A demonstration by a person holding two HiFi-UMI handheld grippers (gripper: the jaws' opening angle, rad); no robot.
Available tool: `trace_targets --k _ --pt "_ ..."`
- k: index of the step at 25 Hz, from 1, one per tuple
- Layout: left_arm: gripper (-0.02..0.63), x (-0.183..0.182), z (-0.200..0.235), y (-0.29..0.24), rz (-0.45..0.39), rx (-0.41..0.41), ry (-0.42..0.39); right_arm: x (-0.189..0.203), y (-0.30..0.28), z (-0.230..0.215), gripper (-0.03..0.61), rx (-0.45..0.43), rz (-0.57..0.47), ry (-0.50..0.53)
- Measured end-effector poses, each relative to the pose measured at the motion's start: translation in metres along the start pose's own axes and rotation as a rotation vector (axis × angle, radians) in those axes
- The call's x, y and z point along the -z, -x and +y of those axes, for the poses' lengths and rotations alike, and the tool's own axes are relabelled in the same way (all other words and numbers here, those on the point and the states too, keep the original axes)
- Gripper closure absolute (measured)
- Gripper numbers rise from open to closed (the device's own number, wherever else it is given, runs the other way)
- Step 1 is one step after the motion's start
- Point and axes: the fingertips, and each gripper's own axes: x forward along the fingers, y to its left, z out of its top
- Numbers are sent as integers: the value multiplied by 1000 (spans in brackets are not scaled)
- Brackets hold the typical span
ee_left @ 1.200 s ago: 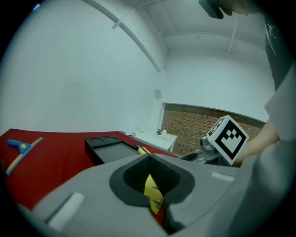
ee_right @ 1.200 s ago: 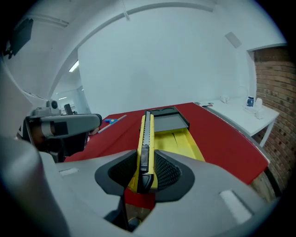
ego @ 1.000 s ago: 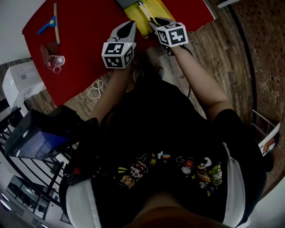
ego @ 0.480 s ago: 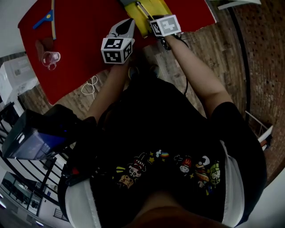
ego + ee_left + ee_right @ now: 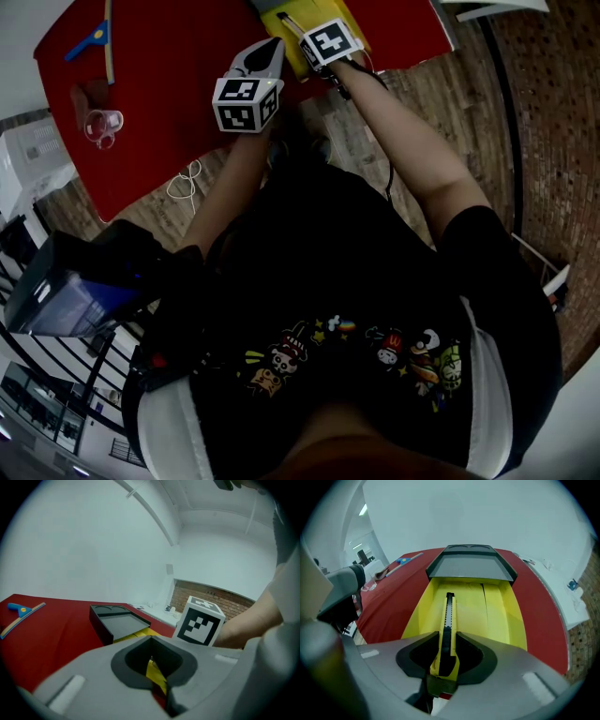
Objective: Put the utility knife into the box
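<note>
A yellow and black utility knife (image 5: 447,620) sticks out of my right gripper (image 5: 447,660), which is shut on its handle. The blade end reaches over the inside of the open yellow box (image 5: 501,613), whose dark lid (image 5: 468,566) lies at the far end. In the head view the right gripper (image 5: 302,30) is at the near edge of the box (image 5: 281,47) on the red table (image 5: 178,84). My left gripper (image 5: 265,56) hovers just left of the box, shut with nothing in it. Its own view shows the shut jaws (image 5: 152,663), the lid (image 5: 117,623) and the right gripper's marker cube (image 5: 199,623).
A blue-handled tool (image 5: 94,37) and a clear cup (image 5: 101,127) lie at the table's left side. A white cord (image 5: 183,183) is on the wooden floor by the table's near edge. A white appliance (image 5: 33,159) stands to the left.
My right gripper has carried the knife left and away from the person, so it now reaches over the yellow box. The left gripper has barely moved.
</note>
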Motion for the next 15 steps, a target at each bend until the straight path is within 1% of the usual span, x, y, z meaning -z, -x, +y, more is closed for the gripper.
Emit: trace_targets --k 3,6,7,15 --pt "612 0 3 1 -8 -7 19 3 -5 1 439 15 52 26" --pt "612 -2 4 2 -11 -11 29 9 -5 13 439 -20 101 20" --pt "612 -2 4 2 -12 -12 31 11 -6 14 439 -20 112 26" --pt "612 1 9 5 -19 -22 44 13 -18 9 437 83 148 155"
